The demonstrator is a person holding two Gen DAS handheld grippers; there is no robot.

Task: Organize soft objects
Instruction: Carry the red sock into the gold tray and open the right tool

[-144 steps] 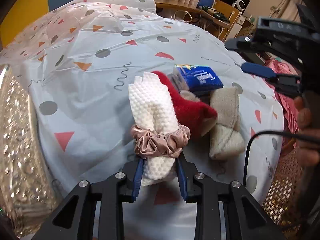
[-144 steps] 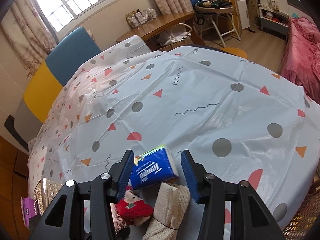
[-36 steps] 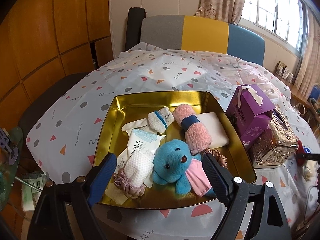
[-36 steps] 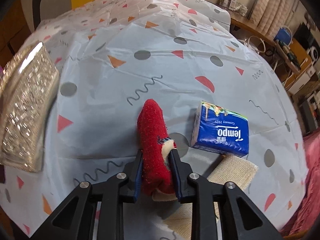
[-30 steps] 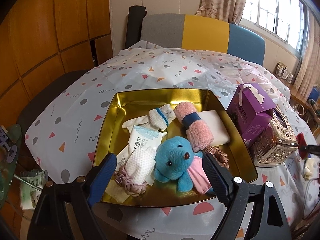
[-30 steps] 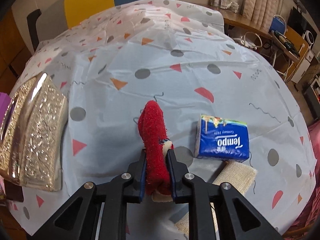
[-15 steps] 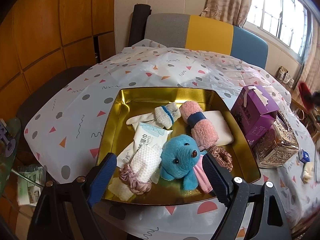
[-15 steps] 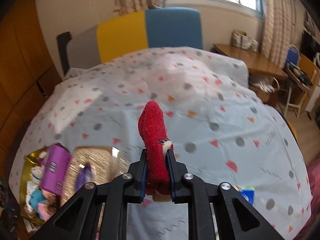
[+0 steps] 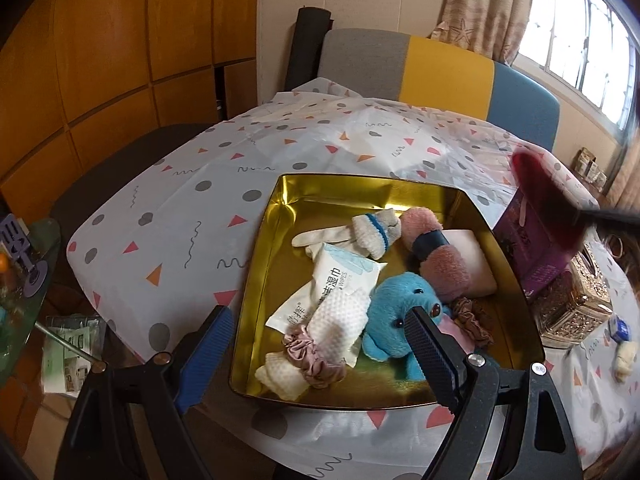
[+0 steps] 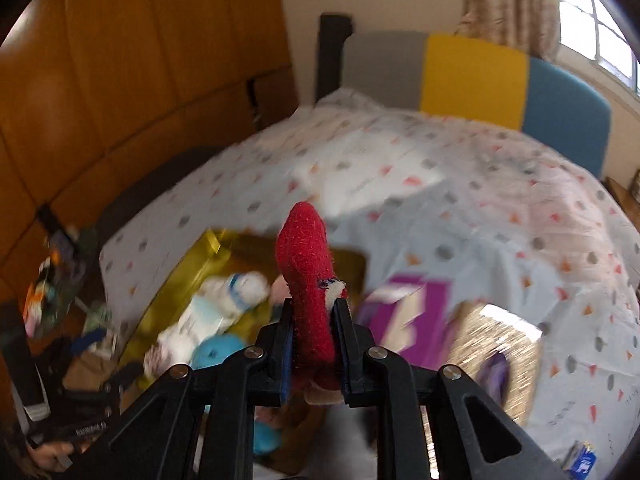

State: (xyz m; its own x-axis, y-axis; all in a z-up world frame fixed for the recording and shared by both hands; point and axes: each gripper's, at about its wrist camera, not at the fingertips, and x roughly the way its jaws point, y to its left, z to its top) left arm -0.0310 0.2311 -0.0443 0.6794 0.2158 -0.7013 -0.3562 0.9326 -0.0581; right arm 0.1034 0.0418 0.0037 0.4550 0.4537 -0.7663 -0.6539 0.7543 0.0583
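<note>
A gold tray [image 9: 260, 264] on the spotted tablecloth holds a blue plush toy [image 9: 400, 312], a pink rolled towel [image 9: 436, 252], a white sock [image 9: 372, 232], a wipes packet [image 9: 340, 280] and a white cloth in a scrunchie [image 9: 320, 344]. My left gripper [image 9: 320, 356] hangs open over the tray's near edge, with nothing between its fingers. My right gripper [image 10: 312, 308] is shut on a red fuzzy sock [image 10: 306, 256], held in the air with the tray [image 10: 200, 256] below and to its left. In the left wrist view the red sock [image 9: 540, 200] shows blurred above the tray's right side.
A purple box [image 9: 532, 256] and an ornate gold tissue box [image 9: 576, 308] stand right of the tray. A blue tissue pack [image 9: 620, 326] and a beige item [image 9: 626, 356] lie further right. A glass side table [image 9: 24, 280] stands at the left, a chair behind.
My right gripper has lifted the red sock off the cloth and swung it over toward the tray and purple box. The sock has entered the left wrist view at the right. The left gripper stays open.
</note>
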